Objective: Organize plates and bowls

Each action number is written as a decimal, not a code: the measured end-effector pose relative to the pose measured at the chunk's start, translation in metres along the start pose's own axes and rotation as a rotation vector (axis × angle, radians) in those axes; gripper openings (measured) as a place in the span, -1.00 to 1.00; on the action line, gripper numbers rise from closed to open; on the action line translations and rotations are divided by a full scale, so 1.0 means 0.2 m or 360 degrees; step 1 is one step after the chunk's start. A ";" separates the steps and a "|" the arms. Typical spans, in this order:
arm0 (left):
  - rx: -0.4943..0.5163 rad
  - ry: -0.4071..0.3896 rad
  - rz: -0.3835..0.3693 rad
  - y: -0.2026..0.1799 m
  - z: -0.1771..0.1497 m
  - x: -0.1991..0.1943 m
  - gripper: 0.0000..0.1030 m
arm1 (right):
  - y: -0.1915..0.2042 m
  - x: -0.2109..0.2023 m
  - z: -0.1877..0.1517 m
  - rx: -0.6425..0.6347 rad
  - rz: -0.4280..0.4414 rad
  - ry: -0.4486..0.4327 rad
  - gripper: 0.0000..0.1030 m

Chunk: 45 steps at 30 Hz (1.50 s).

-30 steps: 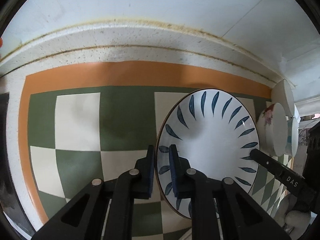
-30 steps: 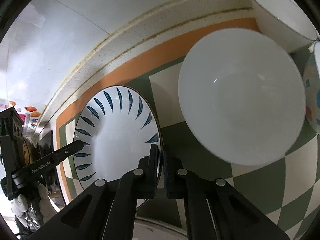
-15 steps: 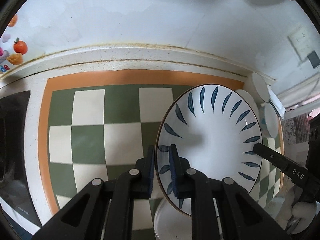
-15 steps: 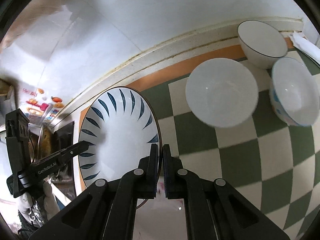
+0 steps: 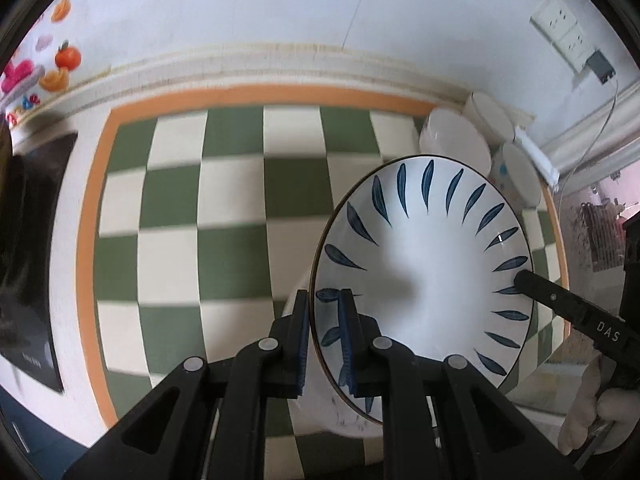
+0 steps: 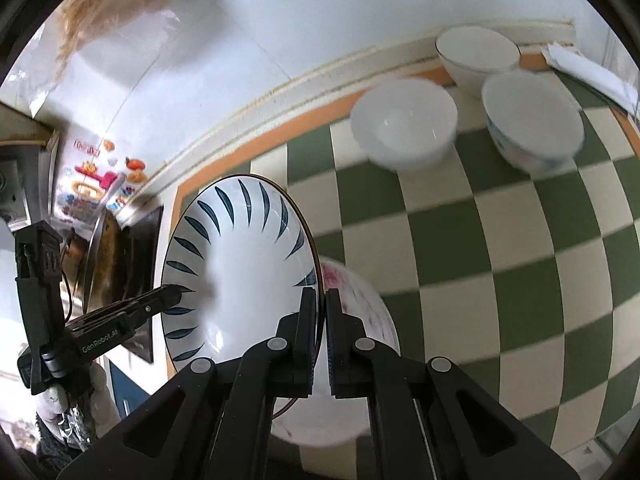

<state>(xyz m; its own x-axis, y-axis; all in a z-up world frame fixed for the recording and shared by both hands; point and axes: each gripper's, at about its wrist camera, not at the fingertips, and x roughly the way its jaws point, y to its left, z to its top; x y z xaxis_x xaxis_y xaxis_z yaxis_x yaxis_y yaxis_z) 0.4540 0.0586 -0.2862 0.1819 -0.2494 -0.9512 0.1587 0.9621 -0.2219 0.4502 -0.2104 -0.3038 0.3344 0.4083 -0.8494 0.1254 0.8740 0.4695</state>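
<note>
A white plate with blue leaf marks is held in the air by both grippers, one on each side of its rim. My left gripper is shut on its left rim. My right gripper is shut on its right rim; the plate also shows in the right wrist view. Below it lies a second white plate with a pink pattern, partly hidden. Three bowls stand at the far right of the table: a plain white bowl, a dark-rimmed bowl and a patterned bowl.
The table has a green and cream checked cloth with an orange border. A white wall runs behind it, with a socket and cable at the right. A dark stove top lies left of the cloth.
Both grippers have lifted the leaf plate well above the table and drawn back toward the near edge. The bowls look smaller and farther, and the pink-patterned plate has come into view beneath.
</note>
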 end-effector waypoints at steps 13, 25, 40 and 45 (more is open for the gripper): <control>-0.0043 0.0197 0.0098 -0.01 -0.20 0.29 -0.77 | -0.20 0.25 -0.23 0.0041 -0.0033 0.0193 -0.88; -0.0110 0.0208 0.0185 -0.04 -0.21 0.39 -0.77 | -0.24 0.36 -0.21 -0.0021 -0.0050 0.0274 -0.88; -0.0205 0.0248 0.0216 -0.04 -0.21 0.43 -0.74 | -0.21 0.37 -0.16 0.0033 -0.0098 0.0438 -0.80; -0.0221 0.0252 0.0213 -0.03 -0.20 0.45 -0.74 | -0.20 0.34 -0.15 0.0011 -0.0122 0.0463 -0.75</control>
<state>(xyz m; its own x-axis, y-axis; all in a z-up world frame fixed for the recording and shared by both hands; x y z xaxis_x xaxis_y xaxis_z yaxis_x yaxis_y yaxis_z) 0.4297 0.0361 -0.3788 0.0365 -0.1088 -0.9934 0.0068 0.9941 -0.1086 0.4402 -0.2088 -0.3881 0.0422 0.4005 -0.9153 0.1464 0.9038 0.4022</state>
